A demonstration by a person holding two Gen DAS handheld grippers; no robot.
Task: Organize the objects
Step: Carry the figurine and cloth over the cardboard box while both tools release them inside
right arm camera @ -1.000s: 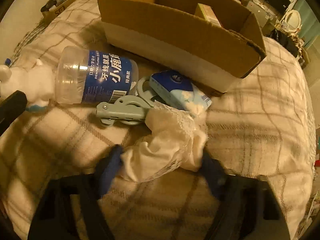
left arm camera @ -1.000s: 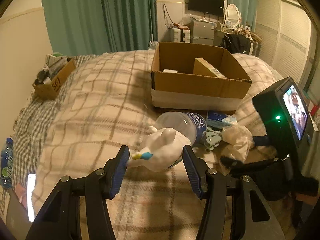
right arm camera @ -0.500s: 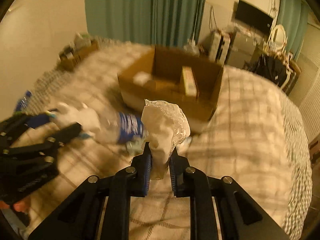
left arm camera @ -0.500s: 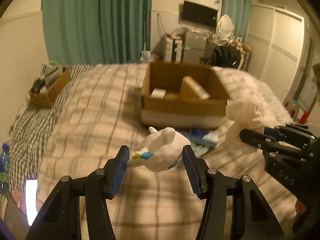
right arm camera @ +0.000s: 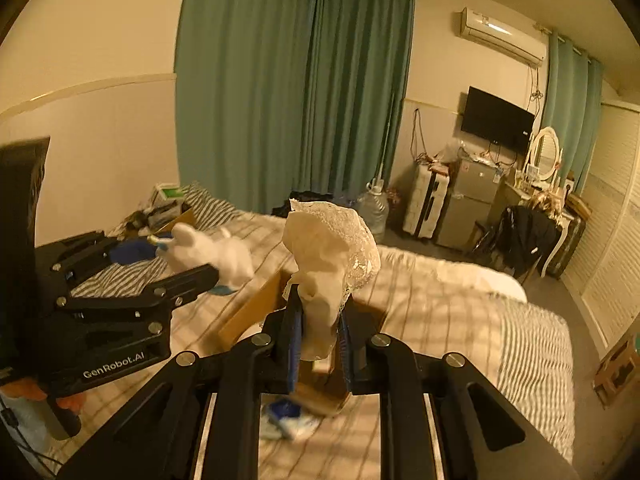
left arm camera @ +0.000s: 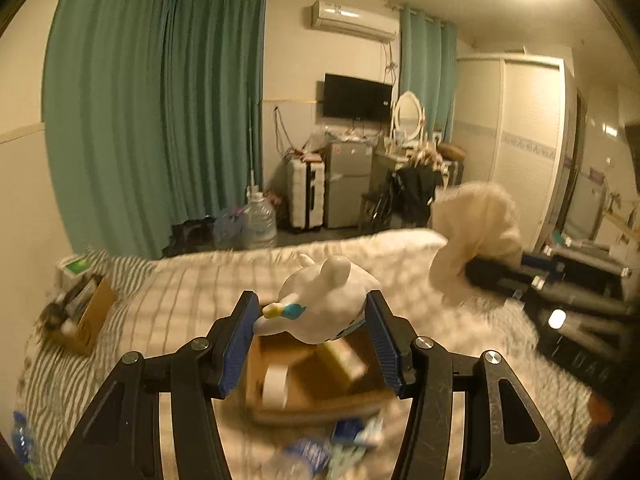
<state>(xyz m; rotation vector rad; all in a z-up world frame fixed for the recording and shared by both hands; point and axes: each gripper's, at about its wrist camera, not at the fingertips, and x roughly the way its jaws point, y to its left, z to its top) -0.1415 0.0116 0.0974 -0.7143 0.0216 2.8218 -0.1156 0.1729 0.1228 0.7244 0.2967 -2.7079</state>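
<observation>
A white unicorn figurine [left arm camera: 326, 304] with a yellow and blue horn sits at the centre of the left wrist view, clamped between the blue pads of the left gripper [left arm camera: 312, 328], whose jaws are closed onto its sides. It hangs in the air above an open cardboard box [left arm camera: 316, 376] at lower centre, blurred, with a roll of white tape [left arm camera: 276, 386] and a yellowish carton [left arm camera: 340, 360] inside. In the right wrist view the right gripper [right arm camera: 318, 340] has its jaws nearly together, pinching a bunched white lace cloth [right arm camera: 332, 256] that stands up at frame centre over the same box. Blue packets [left arm camera: 352, 432] lie blurred on the plaid bedspread [right arm camera: 440, 320] in front of the box. Teal curtains [right arm camera: 296, 92] fill the upper left.
</observation>
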